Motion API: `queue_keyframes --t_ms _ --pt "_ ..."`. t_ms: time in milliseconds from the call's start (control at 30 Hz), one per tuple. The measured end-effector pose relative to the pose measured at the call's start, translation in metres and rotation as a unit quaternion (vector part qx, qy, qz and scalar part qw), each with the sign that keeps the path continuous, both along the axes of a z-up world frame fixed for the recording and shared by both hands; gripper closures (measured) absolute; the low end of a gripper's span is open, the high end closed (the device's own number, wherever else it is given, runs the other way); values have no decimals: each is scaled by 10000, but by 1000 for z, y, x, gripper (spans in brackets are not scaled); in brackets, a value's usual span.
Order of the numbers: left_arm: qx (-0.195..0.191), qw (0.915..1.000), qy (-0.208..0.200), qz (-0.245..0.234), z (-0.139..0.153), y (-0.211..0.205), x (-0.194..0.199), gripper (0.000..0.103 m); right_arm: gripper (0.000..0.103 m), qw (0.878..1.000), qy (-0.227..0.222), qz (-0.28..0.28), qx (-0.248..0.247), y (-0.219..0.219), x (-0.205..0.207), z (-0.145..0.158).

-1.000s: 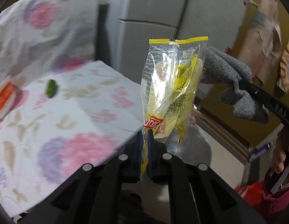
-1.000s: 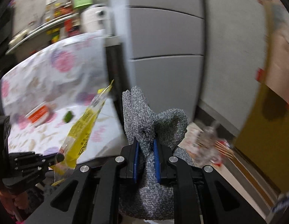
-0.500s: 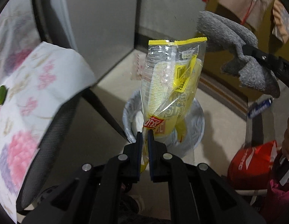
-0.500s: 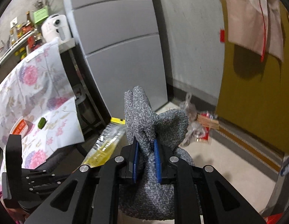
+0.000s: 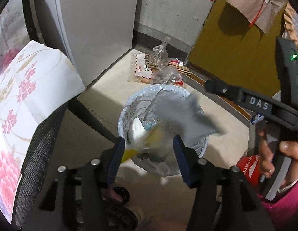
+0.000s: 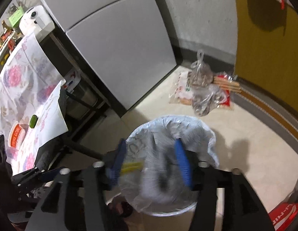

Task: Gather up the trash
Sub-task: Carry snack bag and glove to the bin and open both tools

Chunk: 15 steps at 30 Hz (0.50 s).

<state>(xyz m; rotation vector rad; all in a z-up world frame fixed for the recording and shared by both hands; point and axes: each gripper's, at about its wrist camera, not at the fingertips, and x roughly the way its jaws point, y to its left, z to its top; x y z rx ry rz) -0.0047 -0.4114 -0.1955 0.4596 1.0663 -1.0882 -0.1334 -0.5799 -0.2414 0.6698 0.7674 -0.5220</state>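
My left gripper hangs over a round bin with a pale plastic liner. Its jaws are opening, and the yellow snack wrapper falls blurred between them, free of the pads. The grey cloth drops, blurred, over the bin's right side. My right gripper is above the same bin, jaws opening. The cloth slips down loose between its blue pads, with the wrapper to its left. A hand holds the right gripper.
A table under a floral cloth and a mesh chair edge stand left of the bin. A grey cabinet rises behind. Plastic bags lie on the floor beyond; a red bag is right. On the table sit a tub and a green item.
Both grippers have swung from the table down over the bin. Each was shut on its item; both now stand apart, and the wrapper and cloth are falling in.
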Motion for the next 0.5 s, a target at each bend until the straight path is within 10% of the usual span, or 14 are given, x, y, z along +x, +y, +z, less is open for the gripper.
queue_keyframes --t_ms 500 --pt "-799 9916 -556 849 60 67 26 43 44 9927 -527 103 -1080 37 -2 87"
